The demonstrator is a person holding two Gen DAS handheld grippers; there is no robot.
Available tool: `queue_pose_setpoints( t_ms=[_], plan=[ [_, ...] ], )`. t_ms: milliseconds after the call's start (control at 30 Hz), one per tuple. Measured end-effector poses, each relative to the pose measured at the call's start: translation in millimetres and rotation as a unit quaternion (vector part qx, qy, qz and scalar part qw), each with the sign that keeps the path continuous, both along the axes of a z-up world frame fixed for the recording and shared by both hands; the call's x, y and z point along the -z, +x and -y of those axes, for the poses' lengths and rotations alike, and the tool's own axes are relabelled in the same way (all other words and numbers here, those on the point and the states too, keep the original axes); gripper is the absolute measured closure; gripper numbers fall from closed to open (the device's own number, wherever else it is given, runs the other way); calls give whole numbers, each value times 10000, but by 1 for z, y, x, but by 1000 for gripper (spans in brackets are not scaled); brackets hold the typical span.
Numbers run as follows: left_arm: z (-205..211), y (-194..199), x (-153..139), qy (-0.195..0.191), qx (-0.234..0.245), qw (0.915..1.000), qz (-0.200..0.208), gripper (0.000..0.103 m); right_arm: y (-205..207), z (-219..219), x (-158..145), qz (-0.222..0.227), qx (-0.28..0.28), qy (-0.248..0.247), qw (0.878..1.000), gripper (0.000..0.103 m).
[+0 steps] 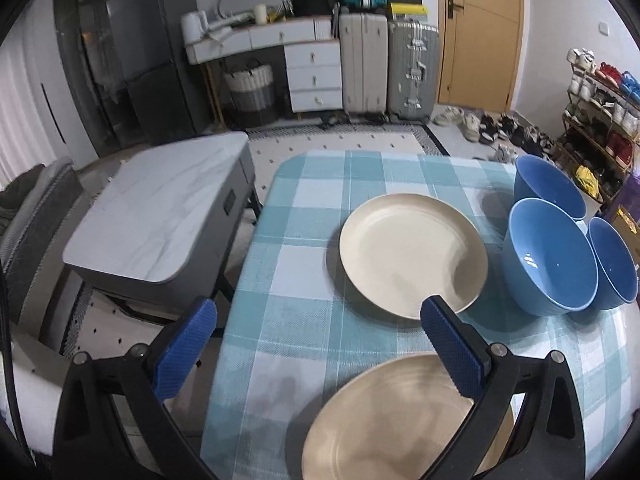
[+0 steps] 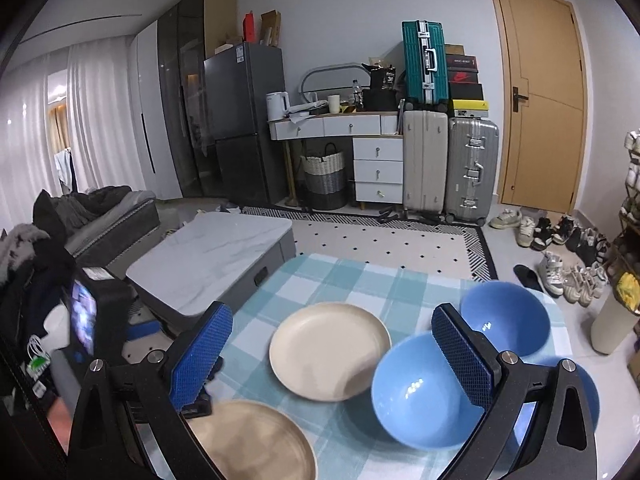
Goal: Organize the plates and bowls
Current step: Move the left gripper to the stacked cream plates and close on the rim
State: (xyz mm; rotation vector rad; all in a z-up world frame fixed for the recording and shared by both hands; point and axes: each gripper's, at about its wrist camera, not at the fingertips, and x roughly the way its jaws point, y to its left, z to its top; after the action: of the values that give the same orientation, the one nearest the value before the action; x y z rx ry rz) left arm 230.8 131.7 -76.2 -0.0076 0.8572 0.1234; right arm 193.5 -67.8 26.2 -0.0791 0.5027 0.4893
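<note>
Both the left gripper [image 1: 320, 320] and the right gripper [image 2: 332, 328] hover with jaws wide open, gripping nothing. On the checked bench [image 1: 304, 264], two cream plates [image 1: 414, 254] lie centre and bottom of frame, with three blue bowls [image 1: 550, 256] clustered at right.

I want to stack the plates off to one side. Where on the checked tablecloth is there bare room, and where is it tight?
Bare cloth runs along the table's left side, beside both cream plates, the far plate and the near plate. The far edge behind the far plate is free too. It is crowded on the right, where three blue bowls cluster close together.
</note>
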Motion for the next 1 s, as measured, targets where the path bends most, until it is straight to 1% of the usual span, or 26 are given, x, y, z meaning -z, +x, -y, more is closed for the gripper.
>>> queue_pose_setpoints(
  t_ms=[100, 167, 267, 300, 367, 433, 500, 667, 733, 800, 867, 900, 1000],
  plan=[
    [-7, 21, 9, -144, 97, 9996, -242, 0, 17, -10, -6, 33, -66, -95, 9999, 1],
    [-11, 34, 13, -237, 87, 9990, -382, 0, 32, -14, -6, -48, -123, -76, 9999, 1],
    [-16, 55, 23, -223, 28, 9980, -588, 0, 58, -20, -2, -248, -177, -39, 9995, 1],
    [-17, 60, 27, -234, -21, 9978, -627, 0, 67, -23, 1, -283, -125, -87, 9995, 1],
    [-17, 71, 35, -350, 61, 9967, -730, 0, 83, -28, 7, -323, -86, -200, 9992, 1],
    [-17, 78, 43, -320, 105, 9962, -807, 0, 100, -33, 14, -376, -4, -342, 9987, 1],
    [-16, 86, 53, -251, 82, 9956, -897, 0, 117, -38, 25, -545, -2, -465, 9974, 1],
    [-16, 98, 70, -396, 222, 9930, -1094, 1, 156, -46, 63, -1046, 68, -770, 9915, 1],
    [-14, 104, 76, -448, 345, 9921, -1117, 1, 165, -46, 75, -1240, 25, -791, 9891, 1],
    [-12, 108, 81, -373, 427, 9920, -1130, 1, 175, -48, 90, -1450, 18, -873, 9856, 1],
    [-11, 112, 85, -264, 428, 9920, -1159, 1, 182, -50, 104, -1653, 16, -966, 9815, 1],
    [-12, 114, 87, -280, 431, 9916, -1189, 1, 186, -51, 113, -1773, 3, -1036, 9787, 1],
    [-14, 120, 93, -331, 416, 9901, -1299, 2, 195, -57, 128, -1926, 40, -1265, 9731, 1]
  ],
)
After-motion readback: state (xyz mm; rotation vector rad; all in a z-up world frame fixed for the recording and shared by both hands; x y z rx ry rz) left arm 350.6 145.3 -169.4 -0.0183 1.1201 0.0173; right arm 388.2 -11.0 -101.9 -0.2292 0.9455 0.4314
